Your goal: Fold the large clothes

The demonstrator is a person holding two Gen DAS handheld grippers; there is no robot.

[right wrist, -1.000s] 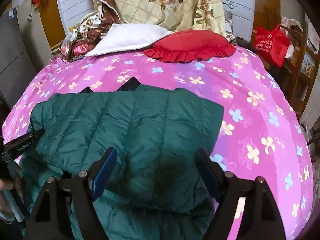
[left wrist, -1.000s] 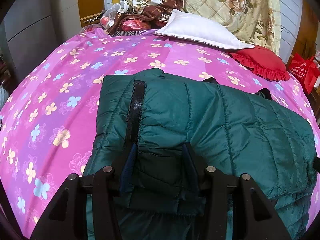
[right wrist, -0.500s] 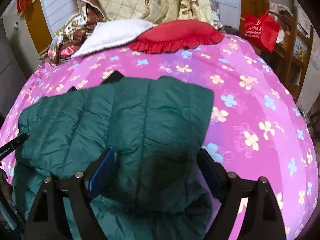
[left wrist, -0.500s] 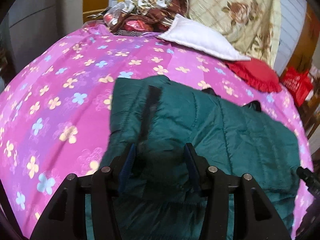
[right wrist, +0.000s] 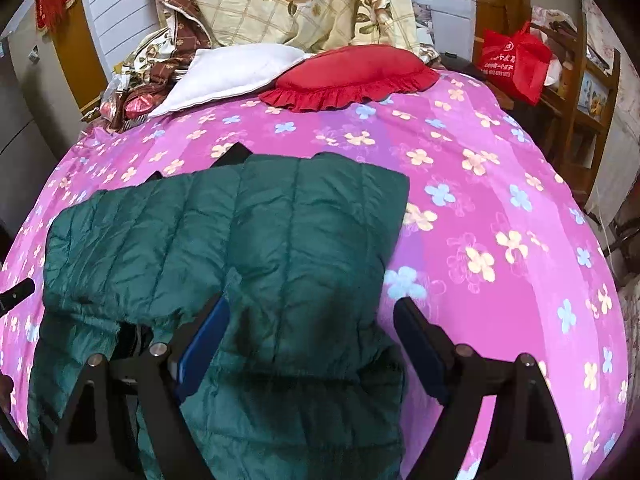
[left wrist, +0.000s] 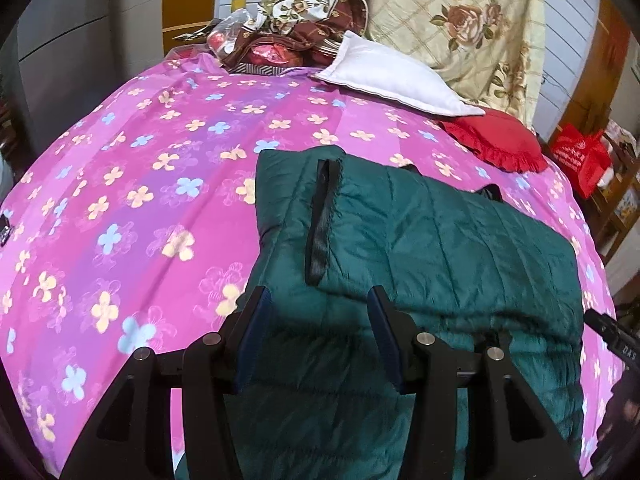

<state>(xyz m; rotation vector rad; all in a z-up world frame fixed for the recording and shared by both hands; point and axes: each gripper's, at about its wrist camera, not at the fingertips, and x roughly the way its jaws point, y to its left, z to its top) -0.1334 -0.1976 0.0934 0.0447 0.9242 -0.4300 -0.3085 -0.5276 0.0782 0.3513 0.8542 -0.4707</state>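
A dark green quilted jacket (left wrist: 440,248) lies folded over on the pink flowered bedsheet (left wrist: 140,200), a black strip (left wrist: 322,220) running along its left fold. My left gripper (left wrist: 316,296) hovers over the jacket's near left part, jaws apart, pads not pressing the fabric. In the right wrist view the jacket (right wrist: 260,232) spreads left of centre. My right gripper (right wrist: 312,302) stands wide open above its near right corner, holding nothing. Each gripper's tip shows at the edge of the other view: the right gripper (left wrist: 612,336) and the left gripper (right wrist: 16,296).
A white pillow (left wrist: 384,76) and a red frilled cushion (right wrist: 352,76) lie at the bed's head, with piled floral bedding (right wrist: 304,4) behind. A red bag (right wrist: 516,60) hangs on wooden shelves to the right. Bare sheet (right wrist: 500,220) lies right of the jacket.
My left gripper has pulled back and risen from the jacket's fold, which now lies flat farther ahead. The right gripper shifted slightly and its jaws stand a little wider.
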